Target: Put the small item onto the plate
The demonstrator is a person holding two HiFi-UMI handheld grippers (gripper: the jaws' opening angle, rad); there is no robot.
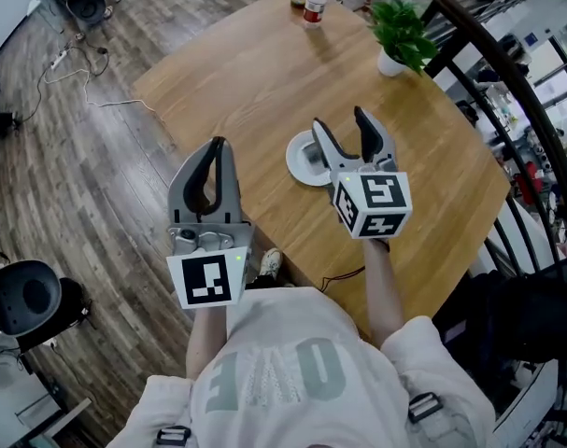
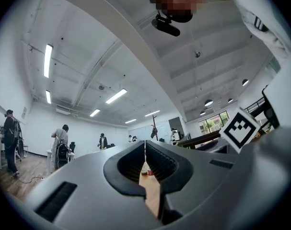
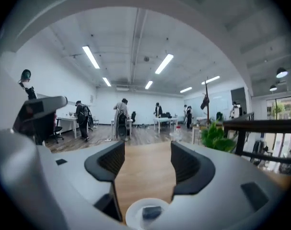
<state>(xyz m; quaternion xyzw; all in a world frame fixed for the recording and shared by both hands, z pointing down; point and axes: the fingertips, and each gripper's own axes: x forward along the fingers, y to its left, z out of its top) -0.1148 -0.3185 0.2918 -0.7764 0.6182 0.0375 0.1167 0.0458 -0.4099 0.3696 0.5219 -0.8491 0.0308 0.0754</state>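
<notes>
The small item (image 3: 152,212), a dark little block, lies inside the white plate (image 1: 294,163) on the wooden bench (image 1: 255,73), so the placing looks finished judging from how things lie.

The right hand-held gripper (image 1: 340,119) hangs just above the near side of the plate with its jaws spread wide. Its own view shows only bare bench wood between them, and the plate with the item sits low in that view, below the jaws, so it carries nothing. Held open and clear of the plate, it touches neither the rim nor the item.

The left hand-held gripper (image 1: 218,147) is held off to the person's left, near the bench edge and well apart from the plate. Its jaws are pressed together with only a thin slit between them and nothing clamped. It seems to be parked there out of the way, since this job needs one gripper only.

A potted plant (image 1: 402,31) and a bottle (image 1: 313,3) stand at the far side of the bench, well apart from the plate.
</notes>
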